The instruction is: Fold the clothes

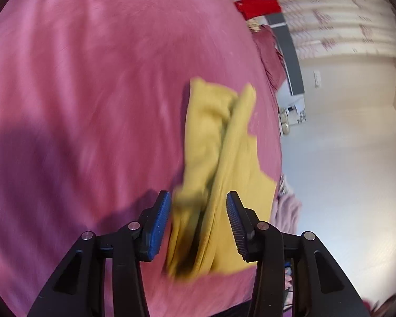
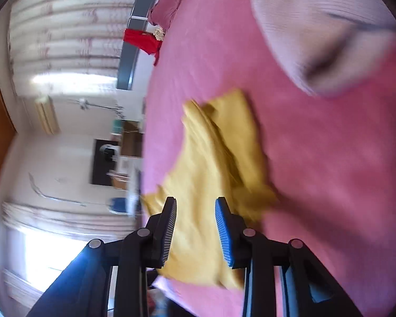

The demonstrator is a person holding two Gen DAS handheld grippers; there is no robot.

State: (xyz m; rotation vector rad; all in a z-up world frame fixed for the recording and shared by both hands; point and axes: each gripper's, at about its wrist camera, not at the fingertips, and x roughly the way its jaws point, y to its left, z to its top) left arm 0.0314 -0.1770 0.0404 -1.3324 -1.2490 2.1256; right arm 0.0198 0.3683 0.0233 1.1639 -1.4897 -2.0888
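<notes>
A yellow garment point(image 1: 219, 158) lies crumpled on the pink bed cover point(image 1: 92, 79), near the bed's edge. My left gripper point(image 1: 198, 211) is open, its jaws on either side of the garment's near folds, not closed on them. In the right wrist view the same yellow garment point(image 2: 213, 163) spreads under my right gripper point(image 2: 196, 219), which is open with cloth showing between its jaws. Both views are blurred by motion.
A pale lilac garment point(image 2: 316, 39) lies further along the bed. A red cloth point(image 2: 142, 39) hangs at the grey headboard point(image 2: 129, 60). The bed edge point(image 2: 145, 132) drops to a room with curtains and furniture. Lilac cloth point(image 1: 287, 206) hangs off the edge.
</notes>
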